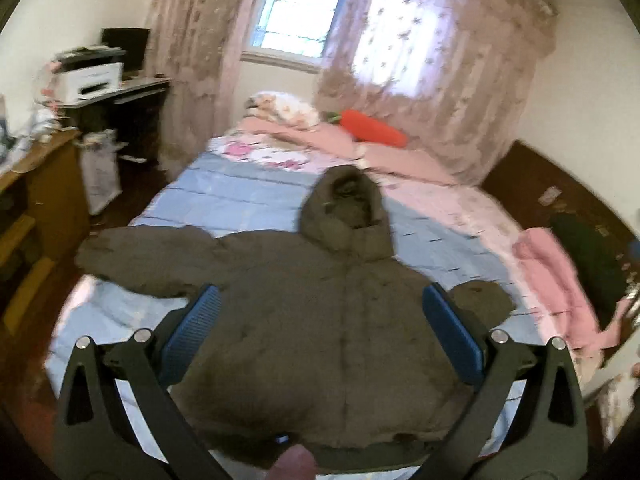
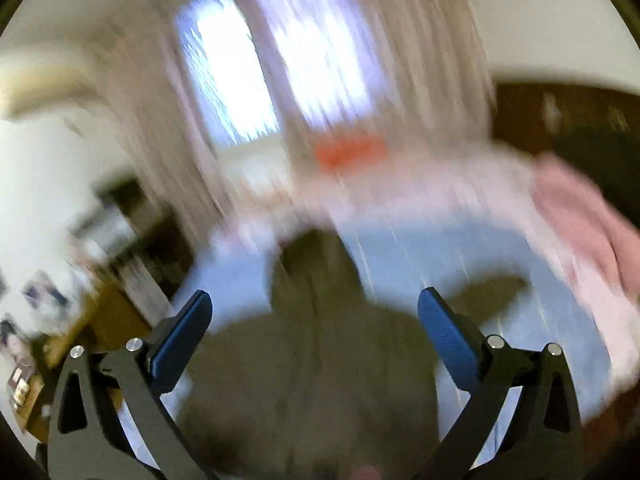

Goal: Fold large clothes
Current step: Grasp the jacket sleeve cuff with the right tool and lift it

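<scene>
A large olive-brown hooded puffer jacket [image 1: 304, 312] lies spread flat on the bed [image 1: 224, 196], hood toward the window, sleeves out to both sides. My left gripper [image 1: 320, 296] is open and empty, held above the jacket's body with its blue pads [image 1: 192, 332] wide apart. In the right wrist view the picture is heavily blurred; the jacket [image 2: 312, 368] shows below my right gripper [image 2: 314, 304], which is open and empty above it.
The bed has a blue and pink quilt. Pink bedding [image 1: 552, 280] is piled at its right edge, and an orange carrot-shaped pillow [image 1: 372, 128] and a pillow lie at the far end. A desk with a printer [image 1: 88, 80] and a wooden cabinet [image 1: 36, 184] stand on the left.
</scene>
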A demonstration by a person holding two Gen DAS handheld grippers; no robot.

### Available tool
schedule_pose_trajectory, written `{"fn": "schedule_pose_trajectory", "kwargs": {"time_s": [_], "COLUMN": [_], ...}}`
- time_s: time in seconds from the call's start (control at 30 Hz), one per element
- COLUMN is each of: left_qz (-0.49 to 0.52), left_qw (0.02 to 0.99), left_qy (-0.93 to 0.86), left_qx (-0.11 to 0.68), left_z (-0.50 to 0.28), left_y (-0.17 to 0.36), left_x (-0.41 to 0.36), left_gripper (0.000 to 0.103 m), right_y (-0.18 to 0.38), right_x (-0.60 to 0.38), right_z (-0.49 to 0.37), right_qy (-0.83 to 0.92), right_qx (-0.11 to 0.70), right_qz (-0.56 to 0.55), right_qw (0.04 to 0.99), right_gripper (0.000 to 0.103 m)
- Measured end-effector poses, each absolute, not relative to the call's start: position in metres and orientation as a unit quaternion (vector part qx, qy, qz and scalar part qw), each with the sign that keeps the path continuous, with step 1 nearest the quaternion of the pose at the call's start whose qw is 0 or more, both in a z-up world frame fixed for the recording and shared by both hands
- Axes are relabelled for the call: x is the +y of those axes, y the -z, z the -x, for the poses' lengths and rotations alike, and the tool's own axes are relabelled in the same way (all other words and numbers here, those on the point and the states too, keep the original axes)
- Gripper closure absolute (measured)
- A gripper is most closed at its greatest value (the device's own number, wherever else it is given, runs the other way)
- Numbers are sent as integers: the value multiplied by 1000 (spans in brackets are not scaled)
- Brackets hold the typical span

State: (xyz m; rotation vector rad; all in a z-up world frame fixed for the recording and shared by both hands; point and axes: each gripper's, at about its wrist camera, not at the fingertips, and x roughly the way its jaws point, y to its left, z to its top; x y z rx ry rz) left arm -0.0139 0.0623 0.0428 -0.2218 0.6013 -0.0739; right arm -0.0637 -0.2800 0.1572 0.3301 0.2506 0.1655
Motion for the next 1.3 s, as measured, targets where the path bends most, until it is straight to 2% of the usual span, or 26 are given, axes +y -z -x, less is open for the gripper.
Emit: {"fn": "schedule_pose_trajectory", "kwargs": {"time_s": [0.03,0.13,0.2,0.37,0.5,0.6,0.73,0.83,1.13,1.27,1.3], "left_qz": [108,122,116,40,44,53,41,31,19,28,30], "left_qw": [946,923,916,933,934,931,928,921,907,902,901], "left_qy": [20,-28,-9,9,24,39,38,37,45,39,39], "left_qx": [305,365,383,358,353,360,367,385,418,429,431], "left_z": [14,5,-3,-1,-11,-18,-27,-37,-58,-66,-67], "left_y": [-42,-28,-23,-27,-30,-26,-18,-9,17,24,25], "left_x": [64,71,67,42,31,24,18,12,5,7,7], "left_gripper": [2,2,2,2,2,2,2,2,2,2,2], "right_y": [-151,-112,-83,-4,62,105,149,177,240,257,259], "right_x": [-298,-341,-374,-468,-558,-612,-650,-669,-694,-700,-699], "right_z": [70,40,20,-46,-93,-125,-158,-175,-212,-228,-230], "right_qy": [-109,-64,-14,112,94,79,97,91,115,110,109], "right_qx": [105,221,250,317,358,363,363,379,404,408,409], "right_qz": [-201,-189,-184,-164,-275,-383,-447,-474,-480,-478,-478], "right_qw": [968,955,950,928,887,846,812,790,770,770,770], "right_gripper": [1,1,1,1,1,1,1,6,7,23,23]}}
